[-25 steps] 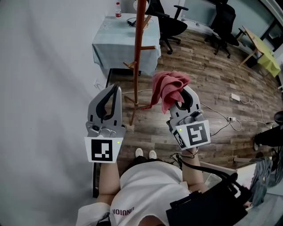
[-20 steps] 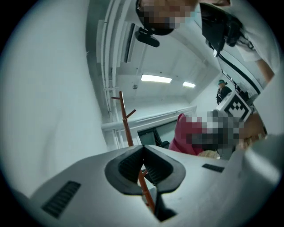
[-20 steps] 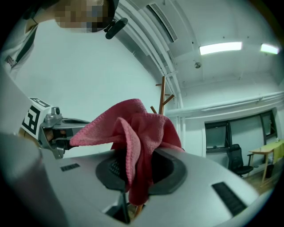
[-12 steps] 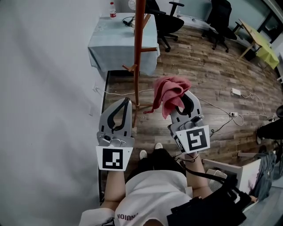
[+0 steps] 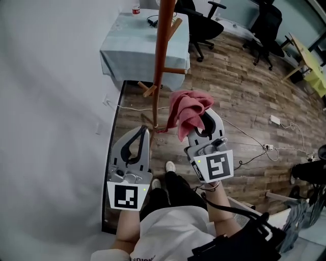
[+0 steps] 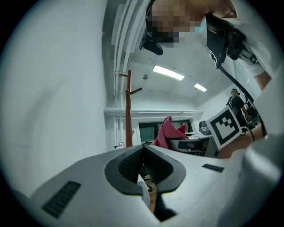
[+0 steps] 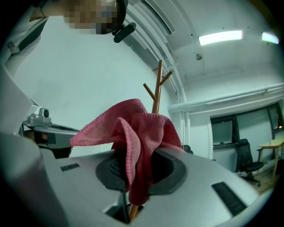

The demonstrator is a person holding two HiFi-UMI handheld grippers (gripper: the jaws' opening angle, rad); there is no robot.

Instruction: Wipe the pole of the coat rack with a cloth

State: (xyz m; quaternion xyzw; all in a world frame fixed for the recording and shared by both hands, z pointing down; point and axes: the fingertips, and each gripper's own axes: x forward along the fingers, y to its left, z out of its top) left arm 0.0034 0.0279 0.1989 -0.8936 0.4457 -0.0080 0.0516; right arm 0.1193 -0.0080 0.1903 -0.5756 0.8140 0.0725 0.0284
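Note:
The brown wooden coat rack pole (image 5: 162,56) rises close in front of me, with short pegs low down. My right gripper (image 5: 199,120) is shut on a bunched pink cloth (image 5: 187,108), which hangs just right of the pole without clearly touching it. In the right gripper view the cloth (image 7: 135,133) fills the jaws and the pole (image 7: 156,95) stands behind it. My left gripper (image 5: 142,131) is shut and holds nothing, below and left of the pole. From the left gripper view the jaws meet, and the pole (image 6: 128,111) and cloth (image 6: 167,132) lie beyond.
A white wall runs along the left. A table with a pale cloth (image 5: 132,43) stands behind the rack, a bottle (image 5: 135,9) on it. Black office chairs (image 5: 204,28) and cables (image 5: 254,142) sit on the wooden floor to the right. My feet (image 5: 169,166) are below.
I have stepped closer to the rack, so the pole looms larger. Both grippers sit lower in view, and the cloth is nearer the pole.

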